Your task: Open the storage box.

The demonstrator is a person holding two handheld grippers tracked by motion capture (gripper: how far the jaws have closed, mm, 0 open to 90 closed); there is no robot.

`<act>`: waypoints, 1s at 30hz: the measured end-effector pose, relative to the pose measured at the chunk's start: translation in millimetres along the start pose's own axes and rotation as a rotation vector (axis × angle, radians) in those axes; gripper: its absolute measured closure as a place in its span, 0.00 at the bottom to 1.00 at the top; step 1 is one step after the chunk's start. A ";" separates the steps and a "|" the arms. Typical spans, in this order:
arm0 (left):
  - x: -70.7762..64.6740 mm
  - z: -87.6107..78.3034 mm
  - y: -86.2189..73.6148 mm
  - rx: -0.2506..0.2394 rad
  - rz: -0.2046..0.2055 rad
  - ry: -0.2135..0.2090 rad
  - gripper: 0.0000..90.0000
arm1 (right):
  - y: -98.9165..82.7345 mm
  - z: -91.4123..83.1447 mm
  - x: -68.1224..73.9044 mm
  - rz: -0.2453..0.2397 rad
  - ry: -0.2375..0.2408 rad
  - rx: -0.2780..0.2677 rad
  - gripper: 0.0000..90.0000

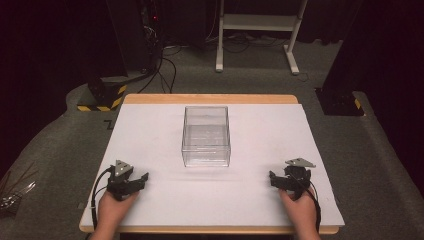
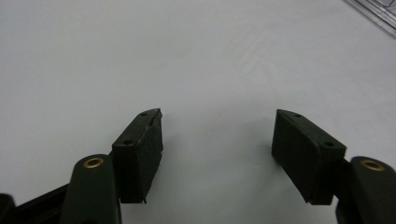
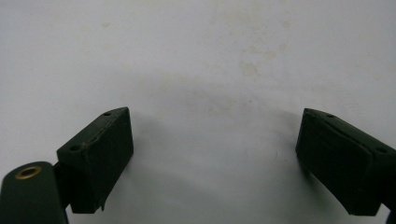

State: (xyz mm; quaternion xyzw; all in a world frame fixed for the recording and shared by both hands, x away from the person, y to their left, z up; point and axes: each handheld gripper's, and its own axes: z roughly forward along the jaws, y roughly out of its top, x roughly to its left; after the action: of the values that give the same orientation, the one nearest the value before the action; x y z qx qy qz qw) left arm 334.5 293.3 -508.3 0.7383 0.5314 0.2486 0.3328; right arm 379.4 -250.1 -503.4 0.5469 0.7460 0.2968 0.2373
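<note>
While both hands rest at the near edge, the white-covered table (image 1: 260, 130) carries a clear plastic box (image 1: 206, 136) at its centre, upright and apparently empty. Left gripper (image 1: 141, 180), held at the near left corner, has its jaws spread apart over bare surface, gripping nothing. Right gripper (image 1: 273, 178), at the near right, likewise has jaws released wide above faintly stained white surface.

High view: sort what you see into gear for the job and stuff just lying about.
For the job:
- clear plastic box, mid-table, empty
- left gripper, open, on the white sheet
- right gripper, open

Lying about:
- white stand behind the table
- cables on the floor
- hazard-striped base
</note>
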 end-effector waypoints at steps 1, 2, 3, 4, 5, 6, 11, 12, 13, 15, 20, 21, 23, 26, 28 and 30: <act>0.1 -0.1 0.1 0.001 0.003 0.001 0.37 | 0.0 0.0 -0.3 0.001 0.003 0.001 0.12; 0.1 -0.1 0.1 0.001 0.003 0.001 0.37 | 0.0 0.0 -0.3 0.001 0.003 0.001 0.12; -0.7 -0.2 0.2 0.002 -0.005 0.006 0.38 | -0.3 0.1 -0.3 0.001 0.003 -0.001 0.12; -0.7 -0.2 0.2 0.002 -0.005 0.006 0.38 | -0.3 0.1 -0.3 0.001 0.003 -0.001 0.12; -1.4 -0.3 0.2 0.002 -0.004 0.011 0.38 | -0.4 0.1 -0.3 0.002 0.004 -0.003 0.12; -1.8 -0.4 0.1 0.002 -0.004 0.013 0.38 | -0.6 0.2 -0.4 0.000 0.004 -0.005 0.12; -1.4 -0.7 0.2 0.001 -0.009 0.007 0.39 | -0.9 0.0 0.4 0.002 0.000 -0.005 0.12; -1.2 -1.0 0.3 0.002 -0.007 0.004 0.39 | -0.9 0.1 0.4 0.002 -0.001 -0.005 0.12; -0.7 -1.4 0.4 0.004 -0.007 0.003 0.39 | -0.9 0.1 0.4 0.002 0.000 -0.006 0.12; 0.1 -2.3 0.6 0.012 -0.007 0.002 0.39 | -0.9 0.1 0.4 0.002 0.000 -0.005 0.12; -0.1 -7.0 0.5 -0.012 -0.015 -0.023 0.39 | -0.9 0.1 0.5 0.002 -0.001 -0.006 0.12; -1.2 -8.3 1.0 -0.017 -0.014 -0.030 0.39 | -0.9 0.1 0.4 0.002 0.000 -0.006 0.12; -1.4 -9.1 1.4 -0.021 -0.015 -0.039 0.38 | -0.9 0.1 0.4 0.002 0.000 -0.006 0.12; -0.8 -10.5 2.0 -0.035 -0.036 -0.067 0.38 | -0.8 0.1 0.3 0.002 0.000 -0.006 0.12; -1.0 -12.5 3.4 -0.050 -0.059 -0.091 0.37 | -0.8 0.1 0.1 0.001 0.001 -0.005 0.12; -2.5 -13.4 4.7 -0.052 -0.068 -0.099 0.37 | -0.8 0.1 0.2 0.002 0.001 -0.006 0.12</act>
State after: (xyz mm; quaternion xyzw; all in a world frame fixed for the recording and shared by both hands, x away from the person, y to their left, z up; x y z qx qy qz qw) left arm 327.0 293.0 -496.0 0.7222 0.5324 0.2141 0.3863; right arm 378.9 -250.1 -504.1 0.5469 0.7446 0.2993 0.2383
